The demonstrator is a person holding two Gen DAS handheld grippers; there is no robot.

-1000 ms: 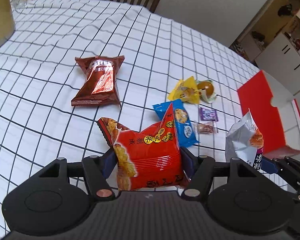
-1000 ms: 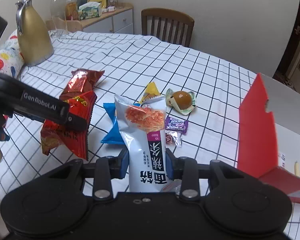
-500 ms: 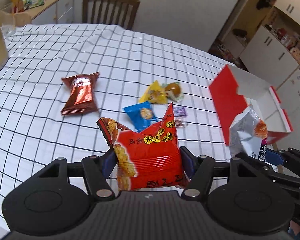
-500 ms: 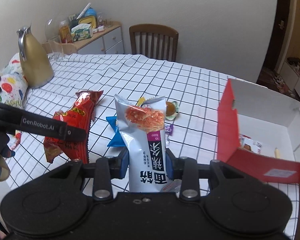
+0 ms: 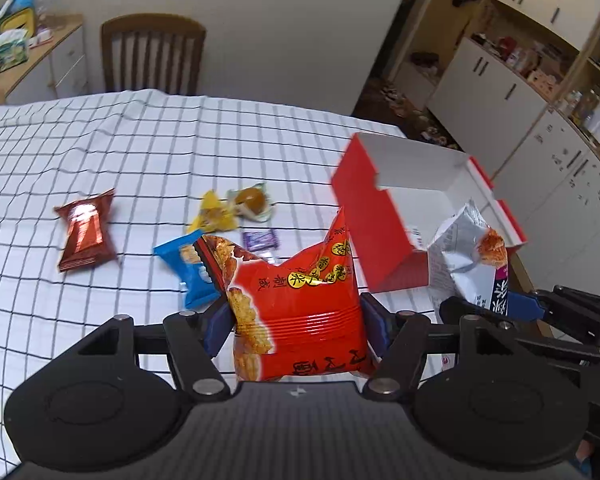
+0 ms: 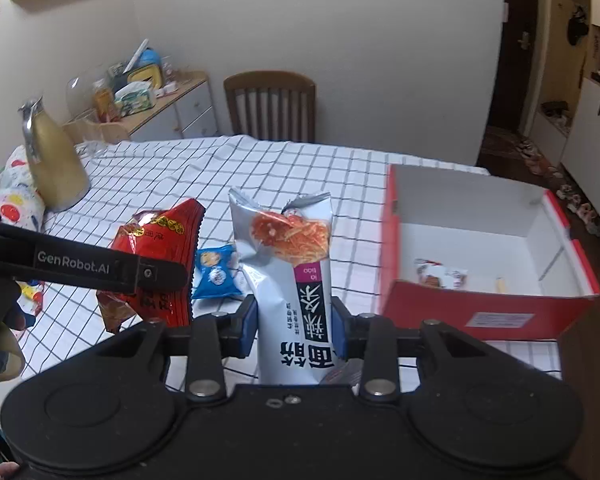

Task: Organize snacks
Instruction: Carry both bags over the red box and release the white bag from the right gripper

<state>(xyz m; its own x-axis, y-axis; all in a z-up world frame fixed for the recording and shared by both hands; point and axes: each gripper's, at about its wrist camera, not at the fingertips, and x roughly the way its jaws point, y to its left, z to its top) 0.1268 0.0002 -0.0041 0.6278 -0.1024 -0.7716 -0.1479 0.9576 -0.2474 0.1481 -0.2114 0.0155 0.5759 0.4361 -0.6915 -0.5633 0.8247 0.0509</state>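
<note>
Both grippers, left point(image 5: 294, 320) clamped on the red snack bag point(image 5: 300, 304) and right point(image 6: 294, 328) pinching the silver noodle packet point(image 6: 292, 272), hang above the table beside the open red box point(image 6: 488, 308), apparently for dropping in.

I lose the lower part of the red snack bag point(image 5: 300, 312) behind my left gripper body | silver noodle pack point(image 6: 296, 280) bottom hidden the same way | small packets point(image 6: 440, 276) inside the red box point(image 6: 488, 312) too small to identify | gold jug point(image 6: 54, 160) blurred | purple candy point(image 5: 260, 239) print unreadable
</note>
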